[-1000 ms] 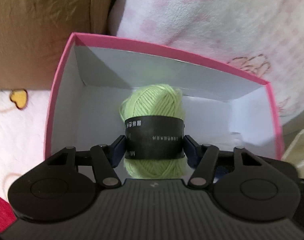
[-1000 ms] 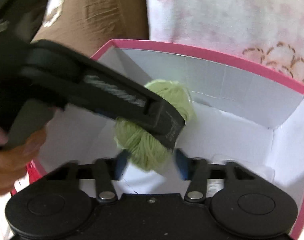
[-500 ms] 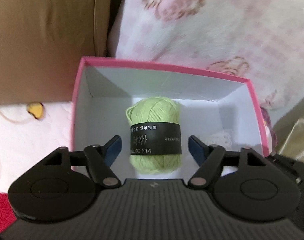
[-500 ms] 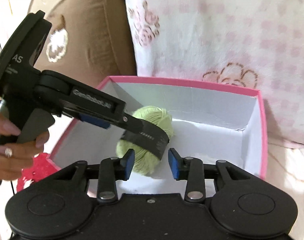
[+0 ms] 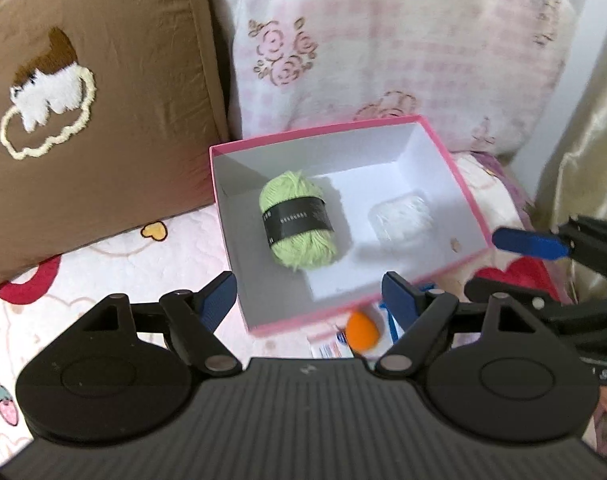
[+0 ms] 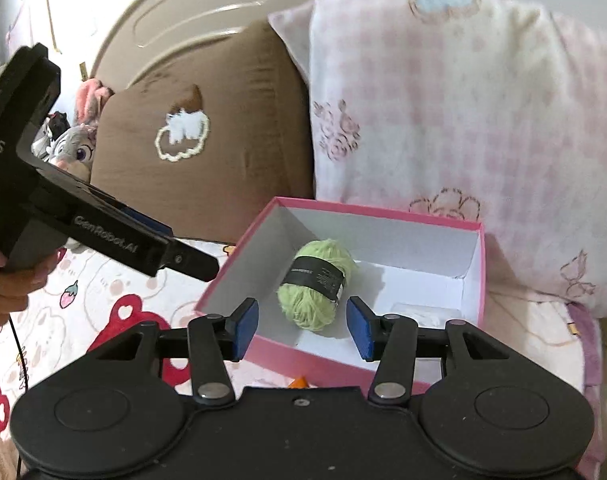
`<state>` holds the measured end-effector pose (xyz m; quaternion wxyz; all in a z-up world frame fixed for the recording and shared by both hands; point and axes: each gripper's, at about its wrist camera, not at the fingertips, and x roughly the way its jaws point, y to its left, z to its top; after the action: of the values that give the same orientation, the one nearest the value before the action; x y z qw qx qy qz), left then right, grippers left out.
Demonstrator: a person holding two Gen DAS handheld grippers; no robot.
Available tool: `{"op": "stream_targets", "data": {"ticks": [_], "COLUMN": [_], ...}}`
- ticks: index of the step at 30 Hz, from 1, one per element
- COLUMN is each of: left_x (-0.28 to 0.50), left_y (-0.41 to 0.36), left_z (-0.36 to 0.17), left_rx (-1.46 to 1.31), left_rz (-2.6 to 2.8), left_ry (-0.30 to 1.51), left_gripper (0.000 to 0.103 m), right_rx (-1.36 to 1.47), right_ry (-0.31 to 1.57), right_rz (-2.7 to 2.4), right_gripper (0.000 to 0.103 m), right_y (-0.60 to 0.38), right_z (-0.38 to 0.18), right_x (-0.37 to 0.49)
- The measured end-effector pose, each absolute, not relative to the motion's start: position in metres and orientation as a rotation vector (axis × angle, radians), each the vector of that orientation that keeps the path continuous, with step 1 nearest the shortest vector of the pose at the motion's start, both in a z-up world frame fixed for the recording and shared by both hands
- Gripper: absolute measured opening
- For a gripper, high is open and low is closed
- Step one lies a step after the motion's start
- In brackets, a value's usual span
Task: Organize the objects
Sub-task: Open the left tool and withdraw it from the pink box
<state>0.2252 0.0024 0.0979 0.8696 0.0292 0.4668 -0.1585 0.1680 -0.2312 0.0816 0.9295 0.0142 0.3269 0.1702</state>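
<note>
Bedspread carries the pink box [image 5: 469, 196] holding the green yarn ball [image 5: 297, 220], its long axis diagonal, lying ahead of and below both empty, opening tongs, left tongs [image 5: 309, 300] and right tongs [image 6: 302, 328].

My right gripper [image 6: 302, 328] hangs over the near edge of the pink box [image 6: 480, 272], its blue pads opening with nothing between them. Inside the box lies the green yarn ball [image 6: 315, 290] with its black band, toward the left, and something pale sits in the near right corner (too blurred to name). My left gripper [image 6: 191, 258] reaches in from the left, short of the box, held in my hand [image 6: 7, 292]. Beyond stand a brown cushion [image 6: 207, 160] and a pink checked pillow [image 6: 463, 120].
</note>
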Motion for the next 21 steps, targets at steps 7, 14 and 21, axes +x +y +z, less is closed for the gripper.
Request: {"op": "stream_targets", "data": {"ticks": [7,14,21], "left_x": [0.179,0.14,0.114], "left_y": [0.009,0.02,0.028], "left_z": [0.122,0.121,0.109], "left_rx": [0.097,0.097,0.081], "left_rz": [-0.375,-0.403,-0.44], "left_ry": [1.008,1.043,1.081], "left_gripper": [0.081,0.085,0.091], "right_rx": [0.032,0.009,-0.023], "right_ry": [0.654,0.663,0.722], "right_rz": [0.387,0.392,0.405], "right_gripper": [0.058,0.077,0.085], "right_y": [-0.219,-0.205,-0.194], "right_z": [0.11,0.116,0.106], "right_x": [0.124,0.085,0.06]}}
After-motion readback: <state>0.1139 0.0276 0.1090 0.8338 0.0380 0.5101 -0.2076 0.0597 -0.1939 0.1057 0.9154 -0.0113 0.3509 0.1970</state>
